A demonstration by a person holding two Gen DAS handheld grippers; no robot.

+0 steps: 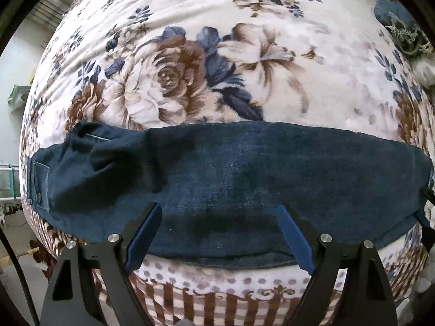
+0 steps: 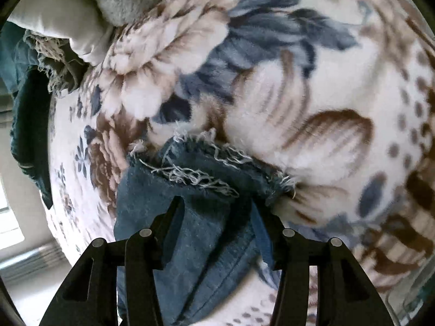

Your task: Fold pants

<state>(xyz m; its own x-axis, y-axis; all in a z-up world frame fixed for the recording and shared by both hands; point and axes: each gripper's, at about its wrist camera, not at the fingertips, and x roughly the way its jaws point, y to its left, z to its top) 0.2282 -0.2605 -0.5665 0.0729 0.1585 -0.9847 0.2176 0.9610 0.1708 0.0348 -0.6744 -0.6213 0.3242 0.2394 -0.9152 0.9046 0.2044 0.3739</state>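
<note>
Plush floral blanket [image 1: 190, 54] in cream, brown and blue spreads under everything you see, and it serves as your landmark. Across its near edge, your dark denim pants [image 1: 231, 174] lie as one long folded band, waistband and pocket off to one end. Farther back on the blanket, at its far corner, sits a heap of other clothes [image 2: 54, 27], one piece frayed. Your left gripper [image 1: 220, 212] hovers with its jaws spread wide over the band, holding nothing. Your right gripper [image 2: 214, 203] is also spread, its fingers straddling the frayed hem [image 2: 195, 174] of the pants without pinching it.
</note>
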